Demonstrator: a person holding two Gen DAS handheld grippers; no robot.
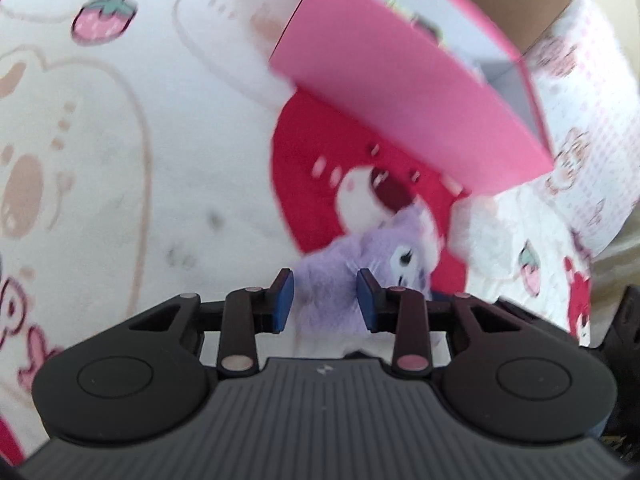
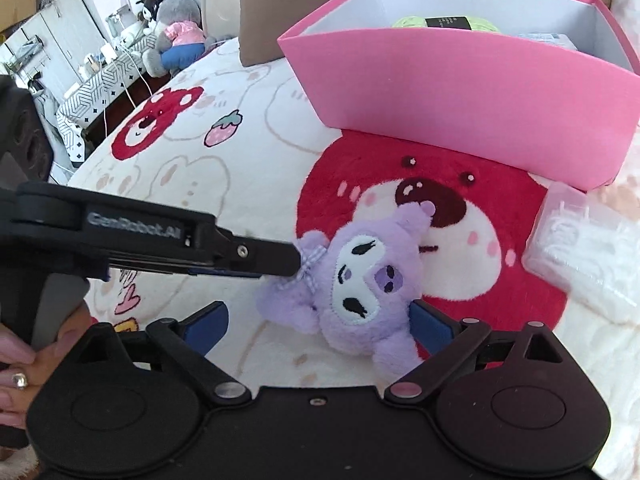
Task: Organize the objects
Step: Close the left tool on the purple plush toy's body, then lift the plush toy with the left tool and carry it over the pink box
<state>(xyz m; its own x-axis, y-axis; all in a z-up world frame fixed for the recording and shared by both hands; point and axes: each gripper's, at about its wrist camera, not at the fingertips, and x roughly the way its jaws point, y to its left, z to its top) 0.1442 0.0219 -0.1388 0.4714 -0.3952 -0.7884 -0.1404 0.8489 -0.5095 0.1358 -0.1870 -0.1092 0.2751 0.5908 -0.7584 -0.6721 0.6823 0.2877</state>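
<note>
A purple plush toy (image 2: 360, 288) lies face up on a bed blanket (image 2: 248, 140) printed with bears and strawberries, its head over the large red bear face in the pattern. It is positioned just in front of the pink box (image 2: 472, 92), which stands open-topped on the same blanket, so only a short lift would seem to be needed to drop it in.

The left claw (image 1: 325, 300) has been brought in from the side, and its blue pads (image 1: 283, 300) are pressed into the toy's fluffy body near the small checked bow. The jaws stand narrow, squeezed on the soft fur, so the toy is judged to be gripped by this claw. A soft toy compresses easily, which would explain such a tight pinch.

The right claw (image 2: 320, 324) is held wide open, with 1 blue pad on each side of the toy. The left pad stands clear; the right one lies against the fur, but nothing is squeezed. It appears to be kept there either to steady the toy or to be out of the way.

Inside the box, a yellow-green item with a dark label (image 2: 444, 22) is already stored, suggesting the box is the collecting place. A clear plastic packet (image 2: 580, 248) lies to the right of the toy, apart from it and just below the box corner, not yet put away. A hand (image 2: 24, 364) is seen on the left handle.
</note>
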